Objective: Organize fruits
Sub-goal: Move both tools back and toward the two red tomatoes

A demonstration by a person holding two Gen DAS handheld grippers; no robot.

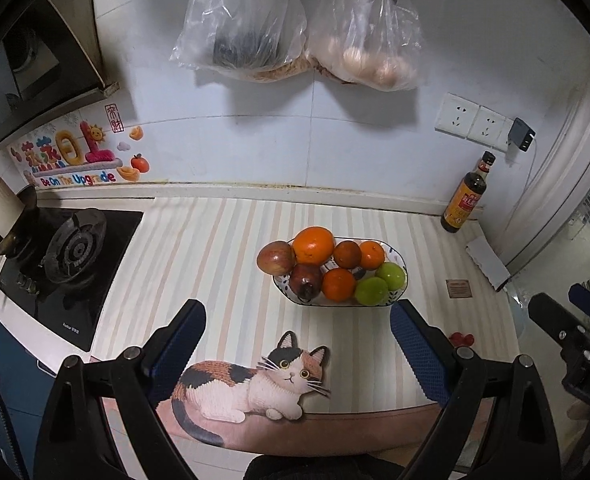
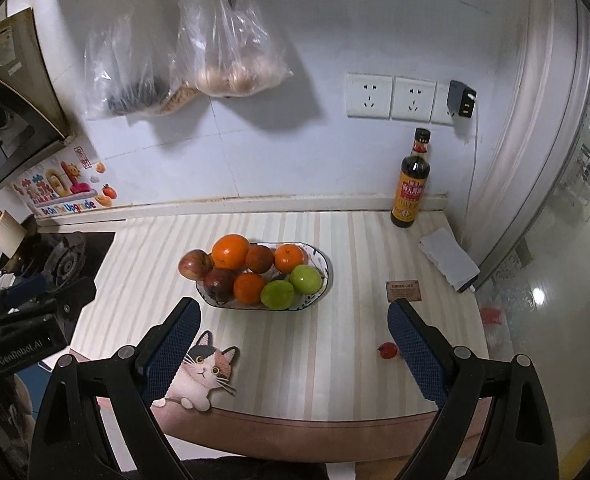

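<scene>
Nearest the lens, the left gripper (image 1: 299, 352) hangs over the front edge of the counter (image 1: 215, 248) with its jaws spread wide and nothing between them, only the cat sticker (image 1: 255, 384) showing through the gap, and the right gripper (image 2: 295, 348) mirrors it, equally wide, equally empty, tilted down at the striped surface. Both are held back from the fruit, which reads as a pause to look things over, not a reach. And there's the bowl (image 2: 325, 280), sitting mid-counter, well behind both sets of fingers, piled full: a big orange (image 2: 231, 251) at the back, a red apple (image 2: 195, 264) perched on the left rim and leaning out over it, smaller oranges in the middle, two green apples (image 2: 291, 286) crowded at the right end. That red apple looks the likeliest to roll if anything nudges the pile. One stray remains, a small red fruit (image 2: 387, 350) lying alone on the counter just beside the right gripper's right-hand finger, clearly apart from the bowl, so the sorting looks close to done but not finished. A dark sauce bottle (image 2: 411, 184) stands upright against the back wall, out of the working lane, and the stove (image 1: 71, 252) sits off to the left, well away from the fruit
</scene>
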